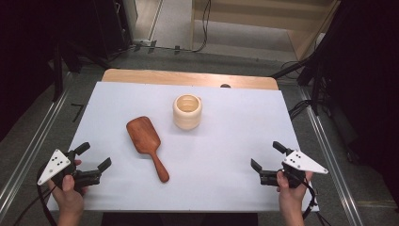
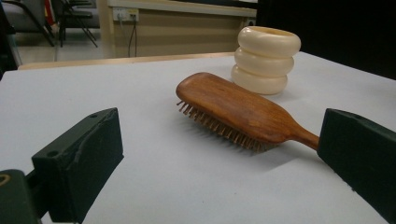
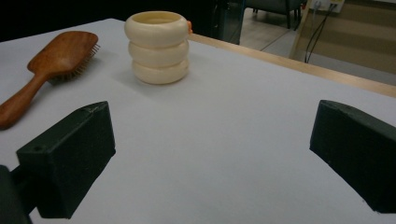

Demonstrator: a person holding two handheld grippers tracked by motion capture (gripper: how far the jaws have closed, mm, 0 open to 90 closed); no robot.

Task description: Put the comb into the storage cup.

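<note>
Grippers idling at the white table point(image 1: 226, 179), the start of a pick-up, I judge.
Wooden hairbrush point(image 1: 147, 143) is lying bristles-down beside the cream cup point(image 1: 187, 111); I am holding left gripper point(image 1: 93, 156) and right gripper point(image 1: 267, 155) spread, empty; next I am closing on the handle.

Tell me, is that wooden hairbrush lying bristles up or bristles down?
Bristles down. The hairbrush rests on the white table cover with its smooth back up; the left gripper view shows bristles underneath.

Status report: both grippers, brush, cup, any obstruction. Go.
Left gripper open, right gripper open, both empty. Hairbrush bristles down, untouched, beside cream cup. Nothing in the way.
</note>
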